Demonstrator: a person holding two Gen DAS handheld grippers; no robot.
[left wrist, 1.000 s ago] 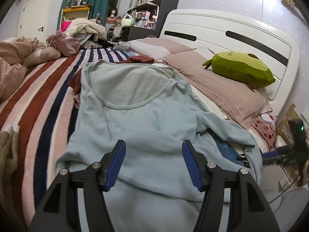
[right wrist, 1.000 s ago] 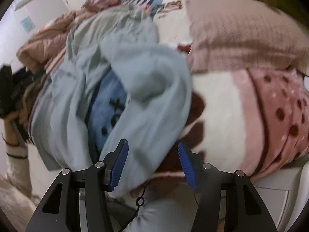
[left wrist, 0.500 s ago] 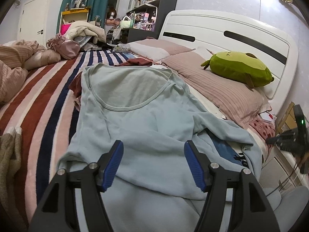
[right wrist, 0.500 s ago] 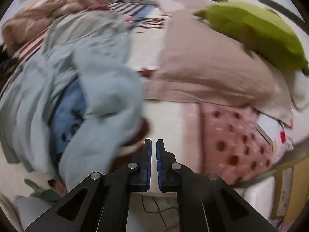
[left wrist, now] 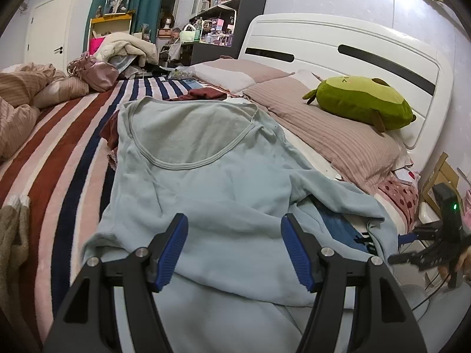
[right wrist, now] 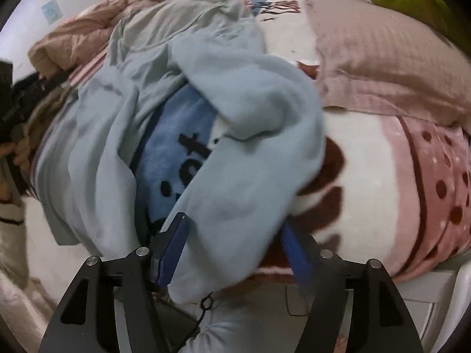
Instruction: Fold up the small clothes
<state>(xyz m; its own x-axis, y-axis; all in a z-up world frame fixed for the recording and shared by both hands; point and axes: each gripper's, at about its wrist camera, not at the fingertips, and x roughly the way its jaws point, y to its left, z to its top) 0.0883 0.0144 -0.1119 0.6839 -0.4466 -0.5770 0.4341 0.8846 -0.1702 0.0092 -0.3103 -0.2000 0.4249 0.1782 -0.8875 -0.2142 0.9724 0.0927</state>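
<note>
A pale blue long-sleeved shirt (left wrist: 212, 176) lies spread on the bed, neckline away from me, hem hanging over the near edge. My left gripper (left wrist: 234, 247) is open just above the shirt's lower part, holding nothing. In the right wrist view the shirt's sleeve (right wrist: 250, 158) drapes over the bed's side. My right gripper (right wrist: 235, 250) is open, its jaws on either side of the sleeve's hanging end. The right gripper also shows in the left wrist view (left wrist: 432, 247), at the far right beside the bed.
A striped blanket (left wrist: 59, 153) covers the bed. Pink pillows (left wrist: 332, 135) and a green plush toy (left wrist: 362, 103) lie by the white headboard (left wrist: 338, 47). A dark red garment (left wrist: 203, 94) sits beyond the shirt. A blue printed blanket (right wrist: 179, 153) shows under the sleeve.
My right gripper was shut and pointed toward the pillows half a second ago; it has opened and swung back over the sleeve's end. My left gripper has barely moved.
</note>
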